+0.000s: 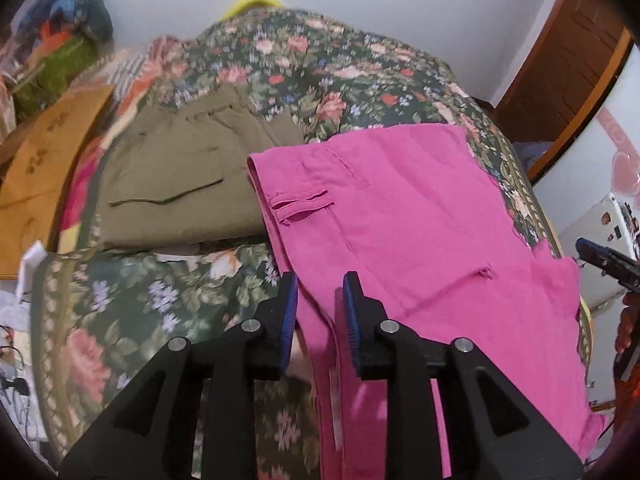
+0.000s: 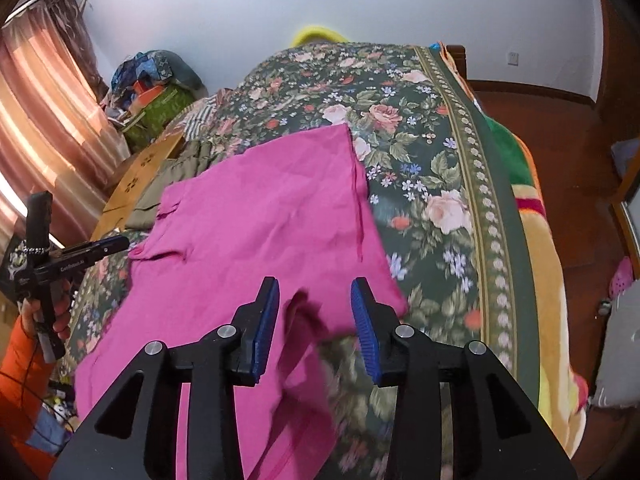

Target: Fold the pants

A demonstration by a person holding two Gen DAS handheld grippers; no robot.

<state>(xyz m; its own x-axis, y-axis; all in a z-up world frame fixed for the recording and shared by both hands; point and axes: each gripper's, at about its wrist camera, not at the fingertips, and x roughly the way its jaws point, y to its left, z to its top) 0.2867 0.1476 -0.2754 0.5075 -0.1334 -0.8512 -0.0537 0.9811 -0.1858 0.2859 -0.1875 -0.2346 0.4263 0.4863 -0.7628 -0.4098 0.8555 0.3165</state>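
Observation:
Pink pants (image 1: 420, 216) lie spread on a floral bedspread (image 1: 320, 64), waistband and belt loop toward the left. My left gripper (image 1: 320, 284) is open, its blue pads just above the pants' left edge, nothing between them. In the right wrist view the pink pants (image 2: 260, 216) lie ahead and below. My right gripper (image 2: 316, 286) is open over the pants' near right corner and holds nothing. The left gripper also shows at the left of the right wrist view (image 2: 116, 244). The right gripper shows at the right edge of the left wrist view (image 1: 588, 248).
Folded olive pants (image 1: 180, 172) lie left of the pink ones. A brown cardboard box (image 1: 48, 152) and a pile of bags (image 2: 160, 92) stand beyond the bed's left side. Curtains (image 2: 40, 120) hang left. The bedspread (image 2: 440, 160) runs on right to a striped blanket (image 2: 536, 216) and wooden floor.

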